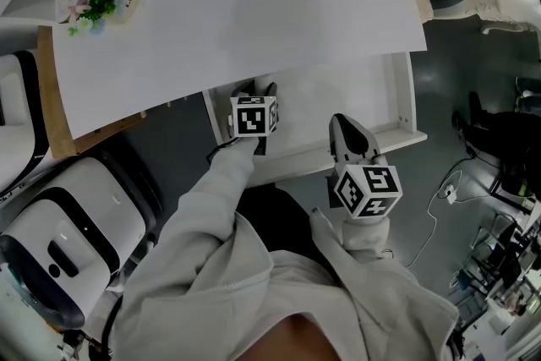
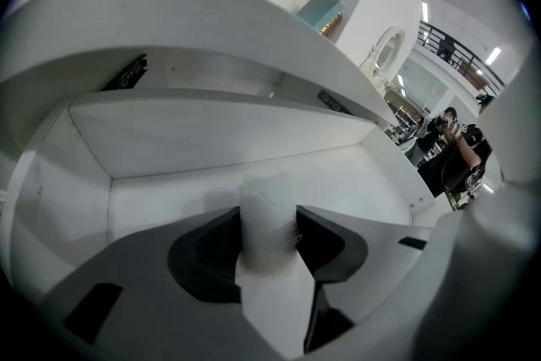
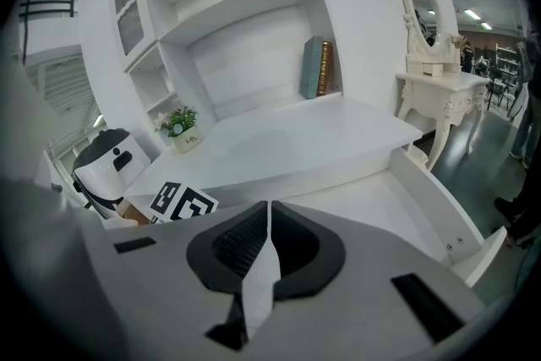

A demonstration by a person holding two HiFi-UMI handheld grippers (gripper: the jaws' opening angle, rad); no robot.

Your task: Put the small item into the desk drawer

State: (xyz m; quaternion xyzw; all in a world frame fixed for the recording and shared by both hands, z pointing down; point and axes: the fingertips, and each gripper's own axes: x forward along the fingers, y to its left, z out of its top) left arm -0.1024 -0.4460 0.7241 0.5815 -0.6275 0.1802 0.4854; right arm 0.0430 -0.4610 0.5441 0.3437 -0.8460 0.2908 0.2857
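Since the small white item (image 2: pixel 267 211) is clamped between the jaws of the left gripper (image 1: pixel 256 90) inside the open desk drawer (image 1: pixel 399 93), the placing step is judged to be in hand. Whether the drawer floor is touched cannot quite be told. Next, a release is called for, then a push; the right gripper (image 1: pixel 347 131) is seen closed and empty at the drawer front.
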